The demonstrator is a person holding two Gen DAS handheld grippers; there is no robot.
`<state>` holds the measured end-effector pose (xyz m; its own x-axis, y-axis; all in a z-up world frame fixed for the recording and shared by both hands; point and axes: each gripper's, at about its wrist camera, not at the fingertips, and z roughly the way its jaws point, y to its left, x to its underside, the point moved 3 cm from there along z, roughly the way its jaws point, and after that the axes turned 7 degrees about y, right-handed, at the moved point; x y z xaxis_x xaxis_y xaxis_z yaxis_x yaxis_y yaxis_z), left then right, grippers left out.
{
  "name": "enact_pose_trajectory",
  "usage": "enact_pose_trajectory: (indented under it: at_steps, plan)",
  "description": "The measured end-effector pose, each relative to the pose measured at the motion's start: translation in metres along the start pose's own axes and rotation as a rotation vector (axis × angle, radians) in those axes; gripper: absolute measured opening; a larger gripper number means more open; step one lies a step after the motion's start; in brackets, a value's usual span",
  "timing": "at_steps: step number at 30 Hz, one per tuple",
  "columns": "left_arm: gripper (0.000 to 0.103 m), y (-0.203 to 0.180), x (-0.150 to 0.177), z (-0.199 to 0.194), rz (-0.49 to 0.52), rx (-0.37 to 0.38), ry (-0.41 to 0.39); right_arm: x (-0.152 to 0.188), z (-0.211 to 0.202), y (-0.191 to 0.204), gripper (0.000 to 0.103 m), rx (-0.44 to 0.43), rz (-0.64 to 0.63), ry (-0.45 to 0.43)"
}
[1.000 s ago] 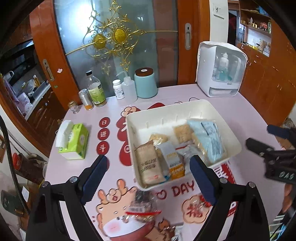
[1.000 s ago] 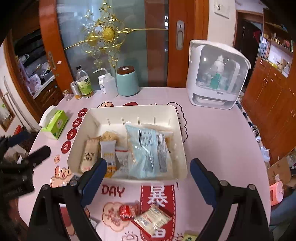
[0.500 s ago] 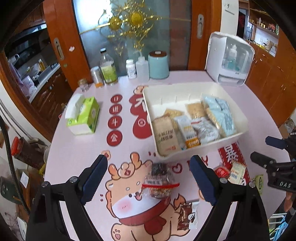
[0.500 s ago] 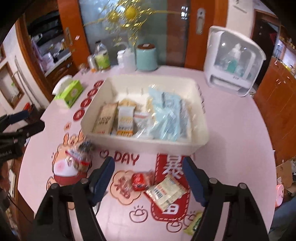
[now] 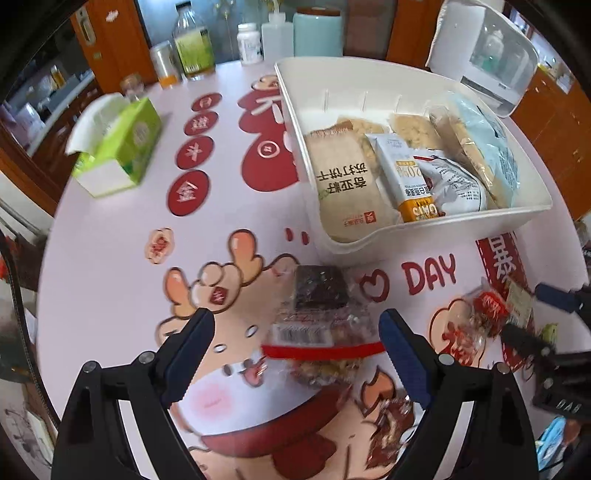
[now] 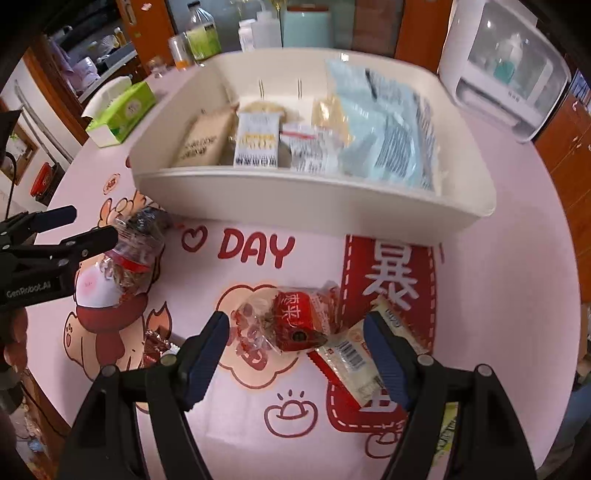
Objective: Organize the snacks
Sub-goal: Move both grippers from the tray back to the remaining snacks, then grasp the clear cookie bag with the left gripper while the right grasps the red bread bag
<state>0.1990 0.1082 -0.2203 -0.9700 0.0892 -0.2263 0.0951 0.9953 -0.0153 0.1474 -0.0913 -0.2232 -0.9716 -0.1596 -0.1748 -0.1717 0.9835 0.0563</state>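
Observation:
A white bin [image 5: 436,230] [image 6: 295,192] holds several snack packets. My left gripper [image 5: 297,332] is open, its jaws either side of a clear bag with a red band [image 5: 317,332] on the pink table; the bag also shows in the right wrist view [image 6: 133,251]. My right gripper [image 6: 295,332] is open around a red-labelled clear packet [image 6: 295,321], which also shows in the left wrist view [image 5: 487,310]. A pale yellow packet [image 6: 354,358] lies just right of it. A small dark red wrapper [image 5: 391,428] [image 6: 157,341] lies near the front edge.
A green tissue box [image 5: 118,147] [image 6: 122,110] sits at the left. Bottles, a can and a teal canister [image 5: 317,33] stand at the back. A white appliance [image 5: 491,51] [image 6: 506,70] stands at the back right. The round table's edge is close in front.
Both grippers have moved down and forward towards the table. The left now straddles the red-banded bag; the right now straddles the red-labelled packet. Both stay open.

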Motion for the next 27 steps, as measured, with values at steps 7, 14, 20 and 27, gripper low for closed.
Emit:
enact_pose_trajectory:
  at_steps: [7,14,20,27]
  plan:
    - [0.090,-0.013,-0.011,0.029,0.015,-0.008,0.028,-0.001,0.025,-0.002,0.076,-0.008,0.023,0.049]
    - [0.089,-0.010,-0.019,0.055,-0.036,-0.021,0.055,0.003,0.042,-0.002,0.071,-0.015,0.027,0.078]
    - [0.068,-0.008,-0.017,0.068,-0.048,0.007,0.070,0.004,0.042,-0.001,0.061,-0.013,0.010,0.061]
    - [0.052,-0.005,-0.008,0.056,-0.044,0.001,0.026,0.007,0.039,0.005,0.058,-0.033,0.006,0.042]
